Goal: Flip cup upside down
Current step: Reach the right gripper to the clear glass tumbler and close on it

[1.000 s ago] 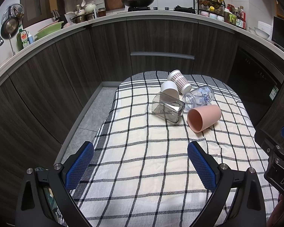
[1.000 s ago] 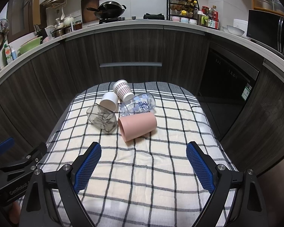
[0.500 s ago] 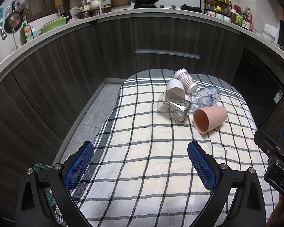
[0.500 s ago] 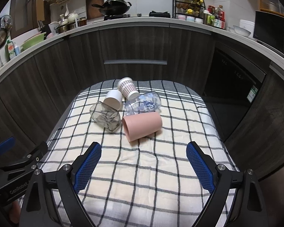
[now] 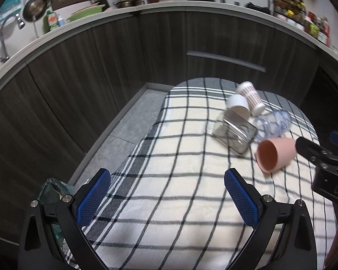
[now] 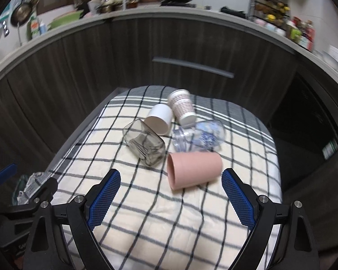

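Your right gripper [image 6: 169,196] has closed in on the pink cup [image 6: 193,169], jaws wide, holding nothing. Your left gripper [image 5: 167,196] hangs back near the cloth's [image 5: 169,202] left edge, equally wide and empty. Grasp next.

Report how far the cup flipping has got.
Done: nothing; the pink cup and the four other cups lie on their sides on the checked cloth. In hand: nothing; right tongs open, facing the pink cup; left tongs open. Left: grasp, flip.

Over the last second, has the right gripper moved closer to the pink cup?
Yes. The right gripper has advanced toward the pink cup, which lies on the checked cloth.
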`<move>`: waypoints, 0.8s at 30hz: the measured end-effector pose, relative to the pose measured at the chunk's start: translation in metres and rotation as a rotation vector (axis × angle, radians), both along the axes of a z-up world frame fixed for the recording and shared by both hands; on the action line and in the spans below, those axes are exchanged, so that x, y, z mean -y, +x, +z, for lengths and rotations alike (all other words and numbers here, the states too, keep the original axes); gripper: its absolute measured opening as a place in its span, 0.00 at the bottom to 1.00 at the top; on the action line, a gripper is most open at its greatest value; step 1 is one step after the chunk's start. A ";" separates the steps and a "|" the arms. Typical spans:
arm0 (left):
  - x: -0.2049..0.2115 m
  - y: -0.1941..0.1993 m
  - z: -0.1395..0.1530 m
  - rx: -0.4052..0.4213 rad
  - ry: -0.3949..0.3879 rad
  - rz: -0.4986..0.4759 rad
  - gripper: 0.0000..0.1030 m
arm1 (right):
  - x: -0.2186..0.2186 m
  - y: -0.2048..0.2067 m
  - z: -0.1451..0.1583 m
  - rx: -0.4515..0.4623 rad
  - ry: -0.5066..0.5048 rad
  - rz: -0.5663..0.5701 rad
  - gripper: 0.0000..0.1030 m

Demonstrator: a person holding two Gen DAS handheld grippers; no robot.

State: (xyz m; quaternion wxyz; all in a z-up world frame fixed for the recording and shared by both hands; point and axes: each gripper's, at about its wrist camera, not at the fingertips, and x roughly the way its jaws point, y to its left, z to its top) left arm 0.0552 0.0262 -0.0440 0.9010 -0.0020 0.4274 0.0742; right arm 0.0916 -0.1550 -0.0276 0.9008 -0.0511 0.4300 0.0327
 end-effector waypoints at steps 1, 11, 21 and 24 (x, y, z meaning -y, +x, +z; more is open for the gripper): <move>-0.002 0.003 -0.002 0.001 -0.001 0.016 1.00 | -0.002 0.008 -0.003 -0.015 -0.006 0.017 0.89; -0.014 0.044 -0.025 -0.045 -0.062 0.170 1.00 | -0.038 0.095 -0.039 -0.174 -0.115 0.208 0.89; -0.018 0.077 -0.051 -0.100 -0.092 0.258 1.00 | -0.061 0.153 -0.086 -0.339 -0.202 0.353 0.89; -0.018 0.083 -0.058 -0.118 -0.095 0.265 1.00 | -0.066 0.163 -0.098 -0.377 -0.211 0.374 0.88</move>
